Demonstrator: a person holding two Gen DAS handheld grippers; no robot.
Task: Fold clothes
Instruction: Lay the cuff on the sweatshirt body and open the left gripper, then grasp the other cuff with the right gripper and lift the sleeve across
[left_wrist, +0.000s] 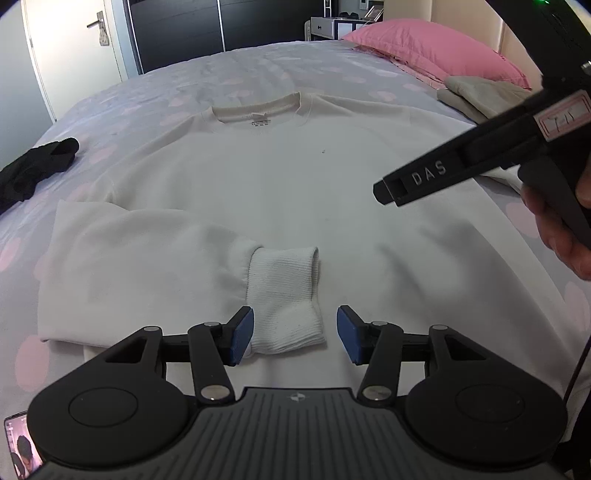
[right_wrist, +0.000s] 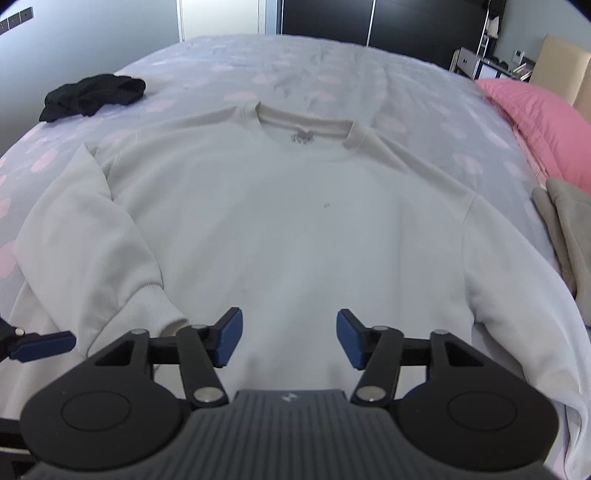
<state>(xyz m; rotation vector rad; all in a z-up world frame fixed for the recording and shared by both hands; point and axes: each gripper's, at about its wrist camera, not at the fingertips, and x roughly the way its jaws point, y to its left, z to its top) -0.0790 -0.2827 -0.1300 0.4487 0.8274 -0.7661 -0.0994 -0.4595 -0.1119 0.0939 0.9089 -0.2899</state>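
We have a white sweatshirt (right_wrist: 295, 229) spread flat on the bed (right_wrist: 332, 62), front up, collar toward the far side and hem toward us. Its left sleeve (left_wrist: 147, 258) is already folded across the lower chest, so the ribbed cuff (left_wrist: 286, 299) lies on the body near the hem; we judge this as the first fold of the task, done to bring the garment into a narrow rectangle. The right sleeve (right_wrist: 517, 314) still hangs out along the side, toward the bed's edge, not yet folded in.

Our left tongs (left_wrist: 295, 334) sit low over the cuff with jaws wide apart; the cuff lies between and just ahead of the fingers, one pad close against its edge, but nothing is pinched. Our right tongs (right_wrist: 290, 341) hover over the bare middle of the sweatshirt near the hem, also wide open and holding nothing, well apart from the right sleeve they would likely need next.

Further out, a black garment (right_wrist: 92, 96) is bunched at the far left, a beige garment (left_wrist: 480, 96) lies beside the pink pillow (left_wrist: 436, 48).
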